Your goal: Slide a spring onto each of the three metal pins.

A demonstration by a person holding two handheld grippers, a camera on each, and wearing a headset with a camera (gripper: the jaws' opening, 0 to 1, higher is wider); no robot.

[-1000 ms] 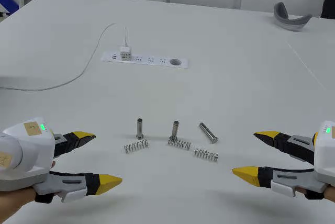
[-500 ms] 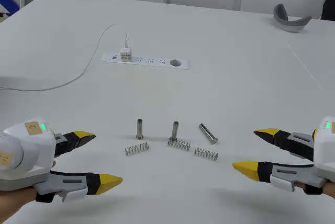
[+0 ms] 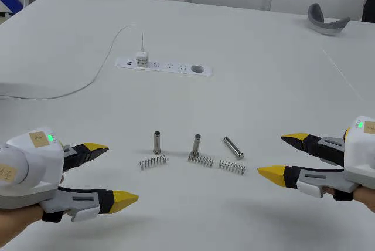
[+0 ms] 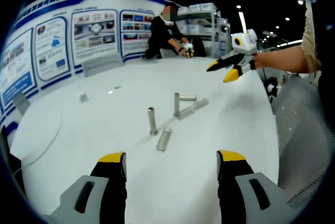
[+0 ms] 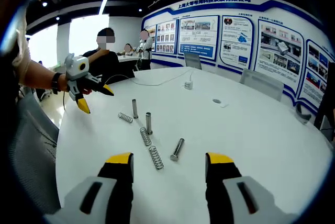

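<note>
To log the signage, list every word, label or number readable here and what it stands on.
Nothing reads for sure.
Chinese heading above the posters: too blurred.
Print on the posters: too small.
On the left gripper, a tan sticker: marks too small.
On the right gripper, a tan sticker: the same.

On the table (image 3: 275,87), 3 springs (image 3: 201,160) lie just before 3 pins (image 3: 195,143), power strip (image 3: 164,67) well behind.

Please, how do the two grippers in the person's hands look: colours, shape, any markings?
The left gripper and the right gripper look alike. Each has a bulky white body and two long grey and black jaws ending in pointed yellow tips. Each carries a small green light and a tan paper label on top.
</note>
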